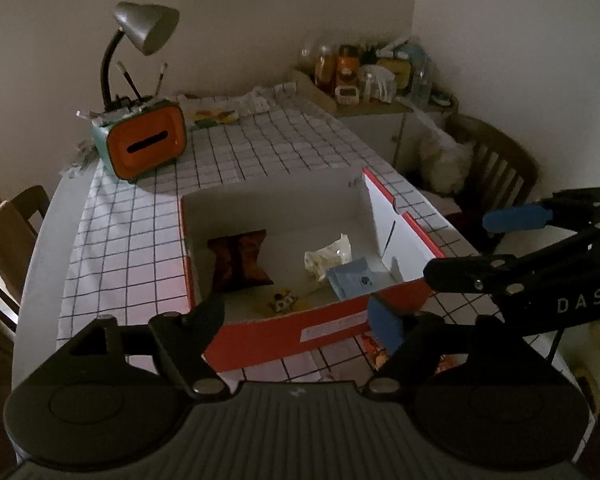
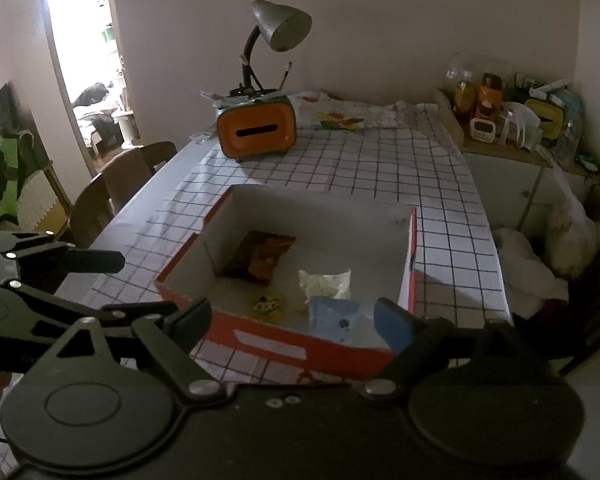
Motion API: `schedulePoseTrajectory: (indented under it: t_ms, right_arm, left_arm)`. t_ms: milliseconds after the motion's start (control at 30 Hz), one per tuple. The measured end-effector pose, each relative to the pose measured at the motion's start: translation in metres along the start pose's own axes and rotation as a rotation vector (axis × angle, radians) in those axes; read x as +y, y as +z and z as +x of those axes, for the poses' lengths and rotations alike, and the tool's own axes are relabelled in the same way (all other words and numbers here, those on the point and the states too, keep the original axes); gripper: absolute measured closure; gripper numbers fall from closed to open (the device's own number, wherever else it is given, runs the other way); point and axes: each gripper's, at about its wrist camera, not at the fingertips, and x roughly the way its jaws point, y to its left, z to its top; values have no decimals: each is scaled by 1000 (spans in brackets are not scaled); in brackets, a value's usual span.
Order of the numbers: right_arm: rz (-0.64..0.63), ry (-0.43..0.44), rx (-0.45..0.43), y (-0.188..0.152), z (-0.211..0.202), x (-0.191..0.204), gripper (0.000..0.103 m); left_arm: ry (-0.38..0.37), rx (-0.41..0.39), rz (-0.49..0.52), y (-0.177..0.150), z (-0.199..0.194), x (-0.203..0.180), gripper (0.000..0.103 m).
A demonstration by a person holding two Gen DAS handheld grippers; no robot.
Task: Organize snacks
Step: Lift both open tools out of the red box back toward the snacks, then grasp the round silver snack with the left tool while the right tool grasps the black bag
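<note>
Each handheld gripper was built of matt black plastic. The left gripper (image 1: 300,318) had a ribbed grey-black housing flanked by two round discs with raised inner circles, and angular linkage arms pinned by silver rivets. One finger carried a blue pad; the other looked dark. The right gripper (image 2: 294,322) matched it, with two small silver screws on its housing, and white letters "DAS" marked its body.

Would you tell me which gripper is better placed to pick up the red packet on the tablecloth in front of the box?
Probably the right gripper: open and empty, with the red packet showing between its fingers. From the left gripper, also open, it lies off to one side.
</note>
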Motion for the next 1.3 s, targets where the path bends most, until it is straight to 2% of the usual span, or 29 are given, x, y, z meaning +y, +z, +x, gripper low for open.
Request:
schedulePoseTrajectory:
  t_ms: [200,233,300,367,433,933,1300]
  right_arm:
    - [-30,3,-11,-15,-14,18,12]
    - [-34,8,-17,-18,-15,21,5]
    - [-36,29,-49,-25,-21,26,0]
    - [-42,44,-56,-33,-24,31,0]
    - [-36,59,-55,-42,-25,35,0]
    - [-98,80,46,-104,5,61,0]
    - [-115,88,115,-128,36,69,2]
  left_arm:
    - [-31,-27,-23,-15,-23,12,16]
    - [-33,-34,-25,-18,-27,14,15]
    - [-29,-53,-30,-25,-35,18,10]
    - [-20,-73,-37,-34,-42,22,3]
    - [-11,-80,-47,-42,-48,26,2]
    - [7,55,-132,-116,-40,49,2]
    - [92,159,-218,-156,-14,67,2]
